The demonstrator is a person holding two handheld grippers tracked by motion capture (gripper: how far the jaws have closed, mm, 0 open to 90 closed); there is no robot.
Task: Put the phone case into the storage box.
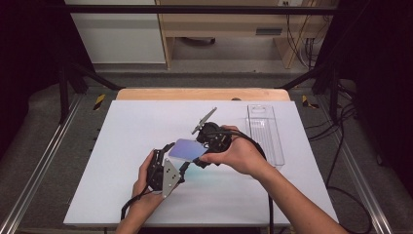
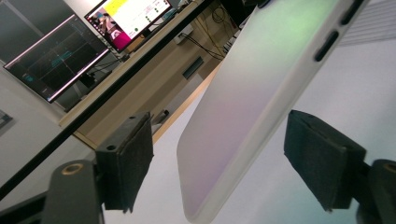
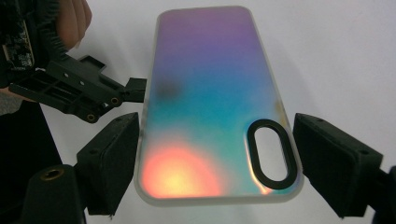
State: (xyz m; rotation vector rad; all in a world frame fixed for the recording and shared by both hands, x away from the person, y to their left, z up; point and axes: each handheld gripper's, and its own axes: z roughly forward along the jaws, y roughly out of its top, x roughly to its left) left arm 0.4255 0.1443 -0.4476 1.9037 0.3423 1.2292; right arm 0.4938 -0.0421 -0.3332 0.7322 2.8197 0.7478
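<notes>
- Spread across the scene: white table top (image 1: pixel 122 146), bare along its left side.
- Gripped in the left hand (image 1: pixel 145 184), near and left of centre: the left gripper (image 1: pixel 178 157), grey plate on top, cable trailing toward the near edge.
- Jaws apart, set either side of the phone case's left end. In the left gripper view, a clear gap between each black pad (image 2: pixel 133 158) and the case's edges, so nothing clamped.
- In the right gripper view, one jaw tip of that left gripper right at the case's long edge. Contact or a hair's gap: cannot tell.
- At the centre, lifted off the table top between the two grippers: the phone case (image 1: pixel 187 148), iridescent purple, teal and orange, lying roughly level with its length running from left to right.
- Near the case's right end, a black oval camera cut-out (image 3: pixel 268 154); along one long edge, dark button slots (image 2: pixel 332 43).
- Just right of centre, in the right hand (image 1: pixel 241 157): the right gripper (image 1: pixel 199 153), pointing left, its grey plate tilted up toward the far side.
- Jaws drawn in on the case's right end, one pad on each long edge, carrying it.
- Farther right, flat on the table top toward its far-right corner and well apart from both hands: a clear plastic tray (image 1: pixel 265 131).
</notes>
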